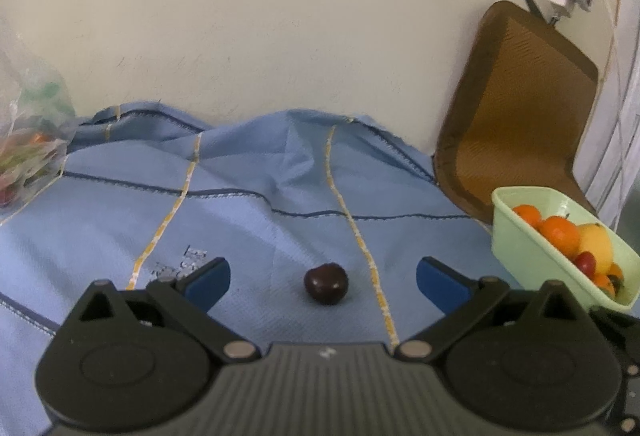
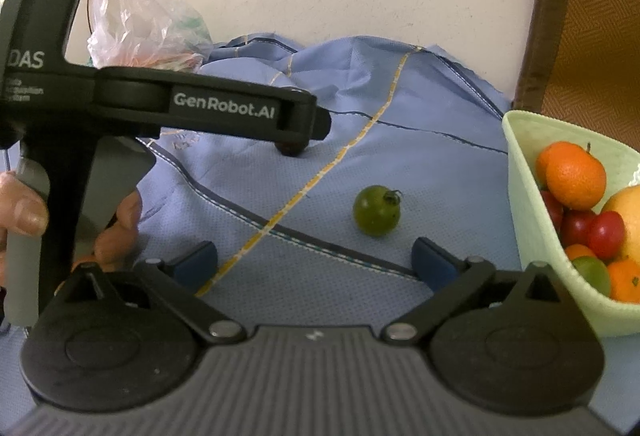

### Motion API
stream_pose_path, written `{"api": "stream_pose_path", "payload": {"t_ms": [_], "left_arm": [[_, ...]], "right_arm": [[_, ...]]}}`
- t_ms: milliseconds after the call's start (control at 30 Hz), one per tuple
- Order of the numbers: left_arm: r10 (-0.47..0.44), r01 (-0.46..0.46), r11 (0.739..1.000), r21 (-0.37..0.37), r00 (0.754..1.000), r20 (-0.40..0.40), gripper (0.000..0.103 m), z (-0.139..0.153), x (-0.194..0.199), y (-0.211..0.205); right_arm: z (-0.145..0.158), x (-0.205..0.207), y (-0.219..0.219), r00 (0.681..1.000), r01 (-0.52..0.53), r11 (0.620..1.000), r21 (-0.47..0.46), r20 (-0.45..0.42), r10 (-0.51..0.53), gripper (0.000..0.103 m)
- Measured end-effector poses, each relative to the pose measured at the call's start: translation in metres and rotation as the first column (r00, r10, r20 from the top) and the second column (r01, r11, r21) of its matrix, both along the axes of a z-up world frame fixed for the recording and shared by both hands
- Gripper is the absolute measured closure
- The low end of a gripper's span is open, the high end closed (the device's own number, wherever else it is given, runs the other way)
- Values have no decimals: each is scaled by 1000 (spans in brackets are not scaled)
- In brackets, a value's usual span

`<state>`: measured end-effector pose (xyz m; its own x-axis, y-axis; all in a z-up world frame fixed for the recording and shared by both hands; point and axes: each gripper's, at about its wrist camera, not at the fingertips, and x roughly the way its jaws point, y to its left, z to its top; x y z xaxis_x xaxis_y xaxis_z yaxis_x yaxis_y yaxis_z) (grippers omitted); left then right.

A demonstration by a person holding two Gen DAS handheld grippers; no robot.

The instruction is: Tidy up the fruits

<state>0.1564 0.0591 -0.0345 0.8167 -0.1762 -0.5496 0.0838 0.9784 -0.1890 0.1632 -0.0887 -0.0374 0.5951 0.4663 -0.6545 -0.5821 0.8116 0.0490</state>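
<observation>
So there's a blue cloth (image 1: 280,220) spread over the counter, rumpled up against the wall at the back, and two loose fruits lying on it. The left tool (image 1: 323,280) is tipped down at a dark cherry-looking fruit (image 1: 326,283) that sits on the cloth right in the gap between its blue fingertips (image 1: 210,282). The jaws are spread wide and nothing is touching the pads, so it's holding nothing. Lined up like that, it looks set for a straight push forward and squeeze.

The right tool (image 2: 314,262) is the same story: wide open, empty. Its target would be the small green tomato (image 2: 377,211), which sits a bit ahead of the fingertips and closer to the right-hand one, so it's not centred. I'd guess it needs a nudge to the right before closing.

The pale green basket (image 2: 520,164) sits at the right edge of the cloth, already loaded with oranges (image 2: 574,174), red tomatoes (image 2: 606,234) and some bigger yellow fruit. That's presumably where the two loose ones go, and it's near the green tomato, so a short carry. In the right view you can also see the left tool from the side, with the person's hand (image 2: 24,212) wrapped round its grip.

A crumpled plastic bag (image 2: 140,20) with some colourful stuff in it sits at the far left by the wall; can't tell what's inside. Round fruit on soft cloth could roll if bumped, so gentle closing seems smart.
</observation>
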Motion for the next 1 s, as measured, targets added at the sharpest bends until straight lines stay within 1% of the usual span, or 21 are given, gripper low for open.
{"api": "stream_pose_path", "payload": {"t_ms": [133, 233, 300, 700, 900, 1000], "left_arm": [[19, -20, 999, -32, 999, -41, 0, -3, 5, 7], [39, -43, 998, -50, 996, -79, 0, -5, 9, 12], [40, -45, 997, -60, 996, -85, 0, -6, 10, 14], [33, -36, 999, -26, 994, -103, 0, -3, 11, 11], [9, -3, 999, 54, 992, -125, 0, -1, 14, 2], [7, 0, 998, 55, 992, -126, 0, -1, 14, 2]], "right_arm": [[1, 1, -4, 1000, 3, 1000, 23, -3, -3, 0], [1, 1, -3, 1000, 3, 1000, 20, -3, -3, 0], [1, 0, -2, 1000, 4, 1000, 20, -3, -4, 0], [1, 0, -2, 1000, 3, 1000, 13, 0, -3, 0], [1, 0, -1, 1000, 5, 1000, 13, 0, -5, 0], [1, 0, -1, 1000, 5, 1000, 13, 1, -5, 0]]}}
